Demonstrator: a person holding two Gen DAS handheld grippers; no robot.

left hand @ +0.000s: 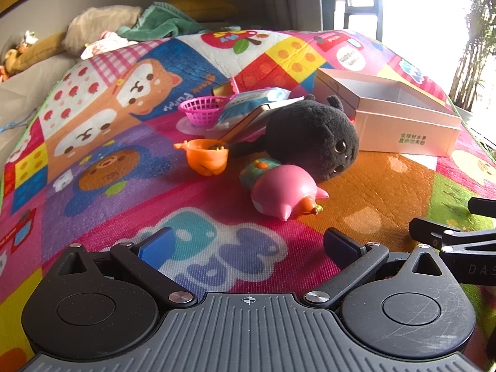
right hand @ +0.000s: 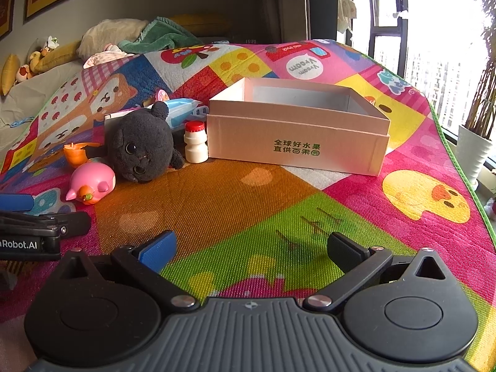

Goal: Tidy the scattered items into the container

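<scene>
A: So, which gripper is nearer the pig (left hand: 283, 193)?
B: The left gripper (left hand: 248, 245); the pig lies just ahead, long axis across its released jaws, left of the box (left hand: 403, 130). The right gripper (right hand: 249, 248) is released too.

Left gripper (left hand: 248, 241): grey ribbed body with a small crosshair mark at centre, two round black discs, black link arms with silver screws. One finger pad (left hand: 156, 243) is blue, the other dark navy. Right gripper (right hand: 249, 243): same build and colours, scratches on the discs. White lettering "Robot.AI" shows on the left unit's side.
</scene>
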